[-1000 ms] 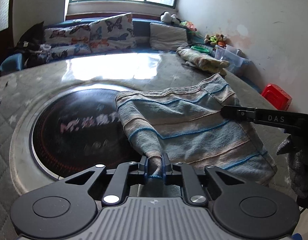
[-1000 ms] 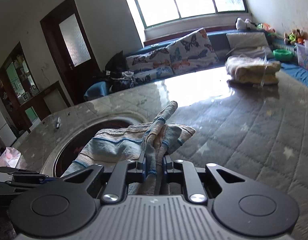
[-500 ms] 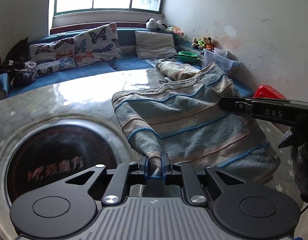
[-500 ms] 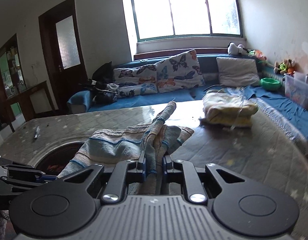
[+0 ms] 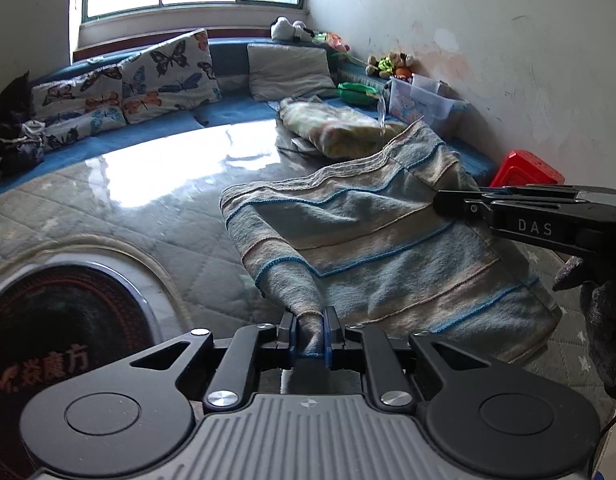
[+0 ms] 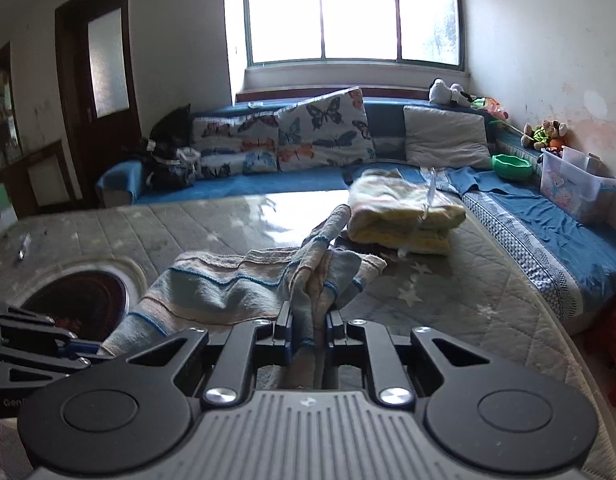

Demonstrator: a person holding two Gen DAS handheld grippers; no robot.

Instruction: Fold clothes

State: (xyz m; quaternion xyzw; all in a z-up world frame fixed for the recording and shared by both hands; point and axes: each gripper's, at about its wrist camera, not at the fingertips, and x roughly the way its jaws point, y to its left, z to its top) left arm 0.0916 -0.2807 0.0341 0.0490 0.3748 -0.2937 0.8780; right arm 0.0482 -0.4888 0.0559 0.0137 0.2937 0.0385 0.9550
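A folded blue-grey striped cloth (image 5: 372, 236) hangs stretched between both grippers over the quilted table (image 5: 156, 224). My left gripper (image 5: 310, 330) is shut on its near corner. The right gripper (image 5: 442, 202) enters that view from the right and pinches the cloth's right edge, with a gloved hand (image 5: 600, 320) behind it. In the right wrist view my right gripper (image 6: 308, 330) is shut on a bunched fold of the striped cloth (image 6: 236, 284). The left gripper (image 6: 84, 350) shows at the lower left, clamping the far corner.
A folded yellowish bundle (image 6: 404, 212) lies on the table beyond the cloth. A round dark inset (image 5: 56, 332) sits in the table at the left. A blue bench with butterfly cushions (image 6: 284, 140), a clear box (image 6: 574, 184) and a red stool (image 5: 526, 170) ring the table.
Both grippers carried the cloth sideways across the table, off the round dark inset toward the folded yellowish bundle. The grips stayed shut on the cloth.
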